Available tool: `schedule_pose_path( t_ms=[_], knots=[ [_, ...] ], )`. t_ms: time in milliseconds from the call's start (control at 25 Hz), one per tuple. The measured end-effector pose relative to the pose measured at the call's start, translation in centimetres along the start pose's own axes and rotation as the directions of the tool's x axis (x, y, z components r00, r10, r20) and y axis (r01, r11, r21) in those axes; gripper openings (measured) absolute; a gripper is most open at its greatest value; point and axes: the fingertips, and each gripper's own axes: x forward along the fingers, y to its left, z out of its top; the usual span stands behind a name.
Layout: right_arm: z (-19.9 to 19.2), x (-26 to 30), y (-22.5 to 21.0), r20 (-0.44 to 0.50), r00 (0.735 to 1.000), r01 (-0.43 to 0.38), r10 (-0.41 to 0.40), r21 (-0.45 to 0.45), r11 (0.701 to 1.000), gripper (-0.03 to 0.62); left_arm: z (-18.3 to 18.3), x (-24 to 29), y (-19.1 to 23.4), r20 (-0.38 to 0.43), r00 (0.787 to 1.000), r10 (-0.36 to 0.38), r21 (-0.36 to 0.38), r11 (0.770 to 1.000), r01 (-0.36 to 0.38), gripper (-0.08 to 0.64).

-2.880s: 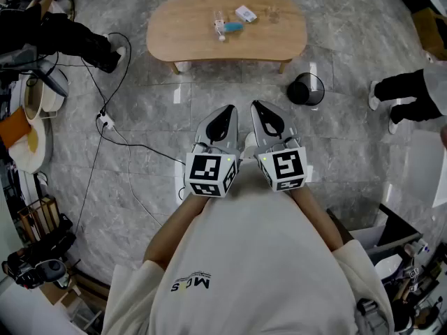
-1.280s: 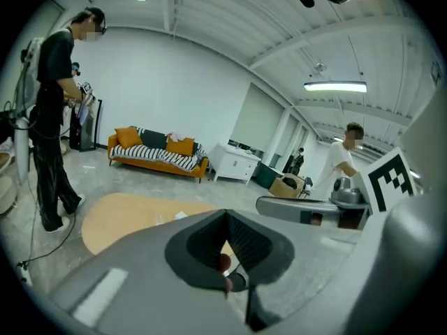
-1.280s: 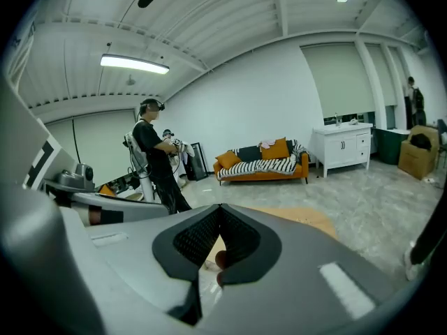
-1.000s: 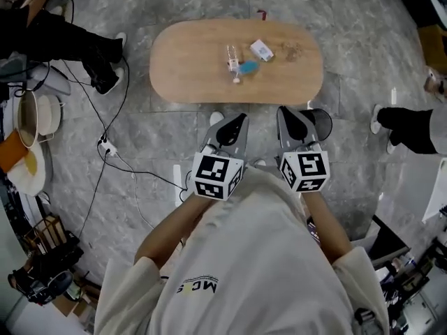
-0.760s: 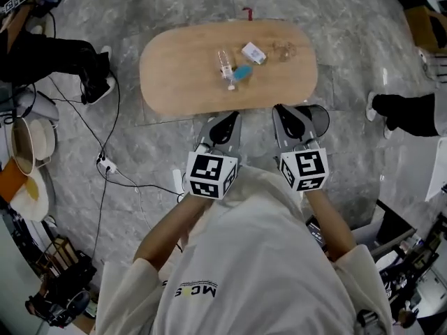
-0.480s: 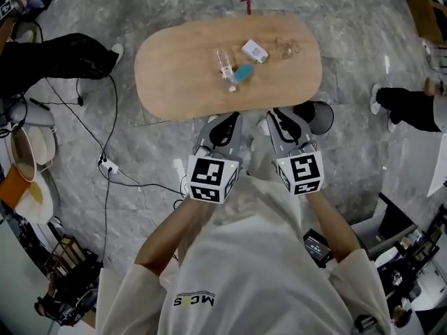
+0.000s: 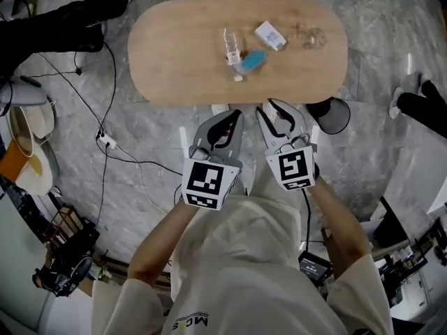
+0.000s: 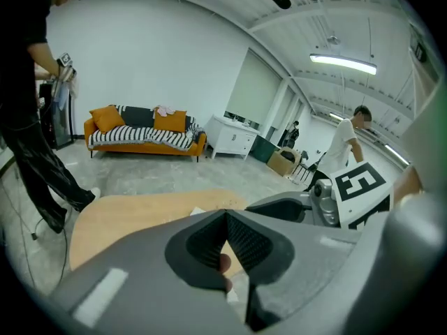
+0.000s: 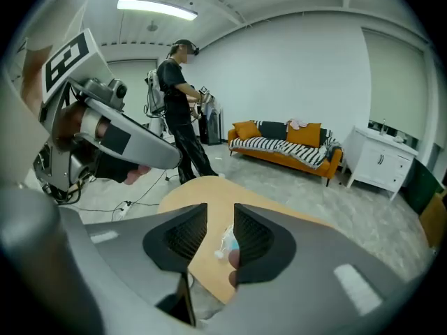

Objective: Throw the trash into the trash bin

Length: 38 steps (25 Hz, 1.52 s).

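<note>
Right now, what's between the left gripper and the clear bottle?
In the head view, bare table and a small white piece lie between left gripper and clear bottle.
</note>
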Motion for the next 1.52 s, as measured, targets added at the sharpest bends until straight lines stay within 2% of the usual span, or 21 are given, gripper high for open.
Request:
schedule_pose_path(
  t_ms=[240, 400, 840, 1120, 1520],
  knots=[
    [-4.0, 3.3, -0.1, -0.04, 0.999, -0.018, 0.018, -0.014, 1.0, 0.156, -3.7, 2.6, 1.5, -0.028, 0.999, 0.031, -0.005, 1.0, -0.031, 0.0],
    [-6.5, 5.8, -0.6, -0.076, 0.997, 0.001, -0.001, -0.004, 1.0, 0.167, -5.7, 4.0, 2.7, -0.04, 0.998, 0.045, -0.026, 0.999, -0.046, 0.0],
    [-12.1, 14.3, -1.3, -0.153, 0.988, 0.044, -0.026, 0.116, 0.992, 0.186, -10.6, 7.7, 6.1, -0.096, 0.994, 0.061, -0.039, 0.997, -0.065, 0.0],
    [-13.9, 18.1, -1.8, -0.178, 0.984, 0.048, -0.02, 0.151, 0.987, 0.204, -13.6, 9.8, 8.4, -0.144, 0.987, 0.077, -0.079, 0.993, -0.089, 0.0],
    [-17.0, 22.1, -1.9, -0.261, 0.965, 0.077, -0.032, 0.165, 0.983, 0.25, -14.8, 10.4, 10.2, -0.168, 0.981, 0.1, -0.119, 0.986, -0.121, 0.0]
  ],
)
